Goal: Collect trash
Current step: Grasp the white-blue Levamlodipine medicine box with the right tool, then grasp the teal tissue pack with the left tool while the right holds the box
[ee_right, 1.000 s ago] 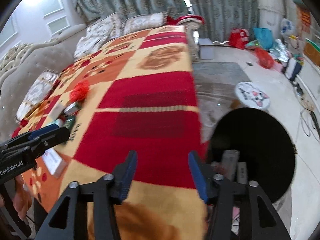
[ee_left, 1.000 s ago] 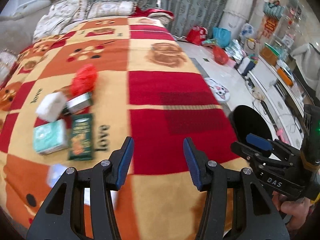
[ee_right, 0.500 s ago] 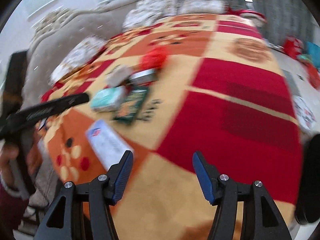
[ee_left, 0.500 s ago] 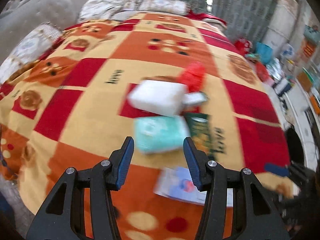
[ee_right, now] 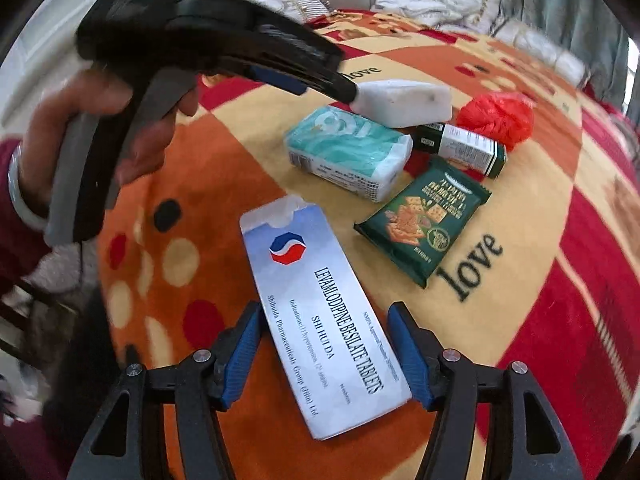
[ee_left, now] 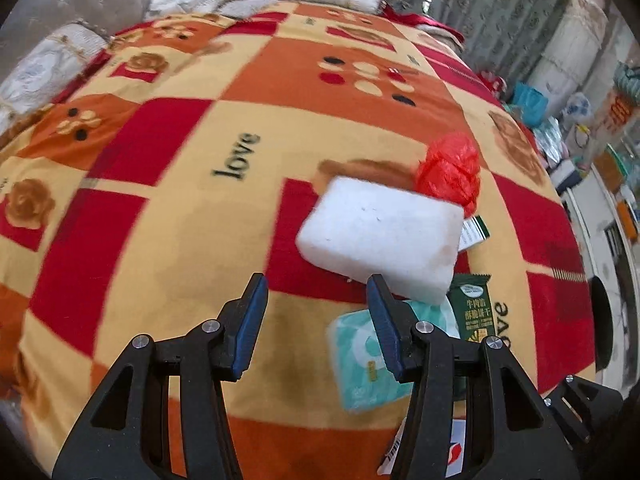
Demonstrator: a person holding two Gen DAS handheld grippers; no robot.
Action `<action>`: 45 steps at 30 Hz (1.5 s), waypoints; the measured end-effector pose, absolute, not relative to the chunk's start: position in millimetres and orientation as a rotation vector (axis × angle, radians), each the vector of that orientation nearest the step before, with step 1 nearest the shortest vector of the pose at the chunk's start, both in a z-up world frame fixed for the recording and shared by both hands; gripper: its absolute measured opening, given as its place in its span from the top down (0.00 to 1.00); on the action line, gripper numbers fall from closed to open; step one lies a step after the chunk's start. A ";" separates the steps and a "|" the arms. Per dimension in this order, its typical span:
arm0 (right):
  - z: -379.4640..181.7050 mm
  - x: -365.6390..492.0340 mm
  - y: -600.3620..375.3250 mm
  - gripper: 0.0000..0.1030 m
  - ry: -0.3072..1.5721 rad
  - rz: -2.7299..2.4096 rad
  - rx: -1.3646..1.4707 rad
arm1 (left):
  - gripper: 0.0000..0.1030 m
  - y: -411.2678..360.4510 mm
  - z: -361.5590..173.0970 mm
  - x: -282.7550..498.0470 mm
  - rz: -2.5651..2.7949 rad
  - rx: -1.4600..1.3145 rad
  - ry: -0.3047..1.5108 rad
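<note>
Left wrist view: the left gripper [ee_left: 314, 314] hangs over the bed [ee_left: 168, 240], jaws released and empty, with the white foam block [ee_left: 380, 236] at two o'clock, just beyond the right-hand jaw. Looks like the approach step; next it must shift right to straddle that block.

Right wrist view: the right gripper [ee_right: 322, 354] has jaws released, nothing gripped yet, and the tablet box [ee_right: 320, 320] lies between them at twelve o'clock. Lower, then clench.
</note>
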State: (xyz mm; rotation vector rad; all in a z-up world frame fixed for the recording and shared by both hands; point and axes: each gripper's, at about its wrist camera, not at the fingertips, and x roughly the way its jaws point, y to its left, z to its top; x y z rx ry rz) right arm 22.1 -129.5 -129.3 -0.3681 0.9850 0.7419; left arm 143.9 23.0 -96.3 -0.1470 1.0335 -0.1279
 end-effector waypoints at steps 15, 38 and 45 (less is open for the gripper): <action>-116.8 1.4 -288.3 0.52 1.031 0.351 -0.167 | 0.52 10.5 -103.0 52.2 -0.317 -0.235 1.138; -85.4 -32.9 -209.5 0.27 0.911 0.566 -0.191 | 0.52 29.3 -96.6 32.7 -0.209 -0.175 1.134; -87.4 -15.6 -219.5 0.27 0.930 0.374 -0.248 | 0.52 20.9 -99.3 29.4 -0.244 -0.153 1.148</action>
